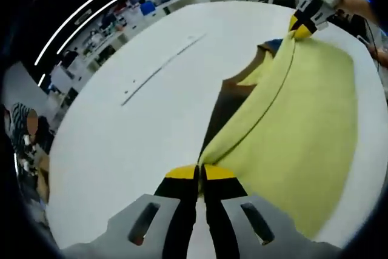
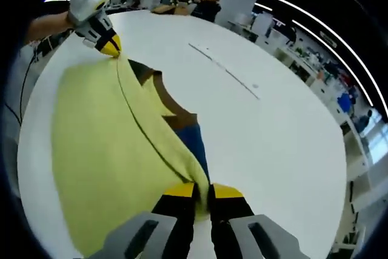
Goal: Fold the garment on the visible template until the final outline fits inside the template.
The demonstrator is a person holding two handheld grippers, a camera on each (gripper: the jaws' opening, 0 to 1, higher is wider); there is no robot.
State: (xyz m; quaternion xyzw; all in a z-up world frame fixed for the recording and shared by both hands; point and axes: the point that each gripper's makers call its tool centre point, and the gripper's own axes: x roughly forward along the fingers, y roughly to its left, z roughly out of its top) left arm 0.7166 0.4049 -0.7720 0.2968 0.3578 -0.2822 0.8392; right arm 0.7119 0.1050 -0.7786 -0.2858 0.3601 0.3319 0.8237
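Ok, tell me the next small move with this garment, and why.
Probably carry both corners across together to lay the fold. The left claw and right claw each pinch the yellow garment, its edge stretched taut between them above the white table.

garment (image 1: 297, 125): yellow-green, brown and blue patches | table (image 1: 133, 144): white | gripper (image 1: 200, 174) tips: yellow

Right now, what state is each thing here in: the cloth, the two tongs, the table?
Yellow garment: lifted along one edge, pulled taut between both tongs, the rest draped on the table.
Left tongs: shut on the garment's edge.
Right tongs: shut on the same edge's other end.
White table: partly covered by the garment.
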